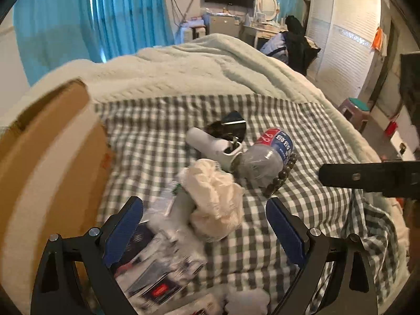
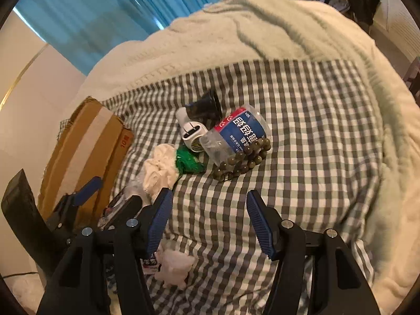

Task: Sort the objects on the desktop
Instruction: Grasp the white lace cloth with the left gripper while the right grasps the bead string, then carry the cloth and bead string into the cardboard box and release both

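Lowest in the left wrist view, your left gripper (image 1: 204,225) has its jaws spread wide with nothing held, over blurred printed packets (image 1: 157,270) and just short of the crumpled white cloth (image 1: 215,197). Closing here would likely catch cloth and packet together, and the cloth touches the pale tube (image 1: 181,204) beside it.

At the bottom of the right wrist view, your right gripper (image 2: 208,220) is also spread and empty above bare checked sheet (image 2: 302,131); a small white lump (image 2: 174,267) lies below its left finger.

Mid-frame, the plastic bottle (image 2: 231,136) lies on its side with the bead bracelet (image 2: 241,160) against it, so a nudge could roll it or drag the beads. The white device (image 2: 190,131) touches the bottle's neck.

At the left edge the cardboard box (image 2: 86,152) stands close to the left gripper; a swing could knock it.
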Demonstrator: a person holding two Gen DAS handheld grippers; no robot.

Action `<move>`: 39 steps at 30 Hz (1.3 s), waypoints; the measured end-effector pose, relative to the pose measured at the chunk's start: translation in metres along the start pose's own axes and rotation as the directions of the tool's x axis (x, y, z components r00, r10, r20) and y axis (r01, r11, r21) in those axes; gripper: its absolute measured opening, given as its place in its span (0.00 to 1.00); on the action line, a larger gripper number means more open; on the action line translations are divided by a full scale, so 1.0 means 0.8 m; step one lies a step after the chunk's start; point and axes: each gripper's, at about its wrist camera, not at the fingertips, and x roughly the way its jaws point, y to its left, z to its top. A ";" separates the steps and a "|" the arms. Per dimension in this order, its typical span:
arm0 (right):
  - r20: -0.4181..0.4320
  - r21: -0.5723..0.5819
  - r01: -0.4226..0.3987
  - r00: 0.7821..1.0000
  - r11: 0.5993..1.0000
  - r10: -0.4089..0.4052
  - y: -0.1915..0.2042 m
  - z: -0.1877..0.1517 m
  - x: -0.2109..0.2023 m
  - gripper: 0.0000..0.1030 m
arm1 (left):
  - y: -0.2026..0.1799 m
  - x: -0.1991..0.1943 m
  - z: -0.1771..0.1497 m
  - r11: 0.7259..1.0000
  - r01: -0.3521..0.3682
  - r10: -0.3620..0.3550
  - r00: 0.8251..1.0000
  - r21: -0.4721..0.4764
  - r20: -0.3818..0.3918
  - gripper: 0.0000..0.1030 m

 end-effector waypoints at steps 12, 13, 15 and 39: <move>-0.144 0.034 0.011 0.990 0.999 -0.006 -0.017 0.034 0.094 0.21 | 0.008 0.046 -0.004 0.997 0.013 -0.010 0.999 0.080 -0.046 0.47; -0.155 0.048 -0.009 0.988 0.999 0.016 -0.019 0.033 0.096 0.15 | 0.010 0.047 -0.005 0.997 0.026 -0.021 0.998 0.078 -0.055 0.31; -0.147 0.048 -0.015 0.989 0.999 0.021 -0.020 0.032 0.093 0.15 | 0.014 0.042 -0.006 0.996 0.043 -0.039 0.998 0.080 -0.052 0.19; 0.087 -0.337 -0.262 0.948 0.904 0.307 0.242 0.030 -0.142 0.11 | 0.135 -0.220 0.049 0.991 -0.080 0.104 0.960 -0.103 0.260 0.14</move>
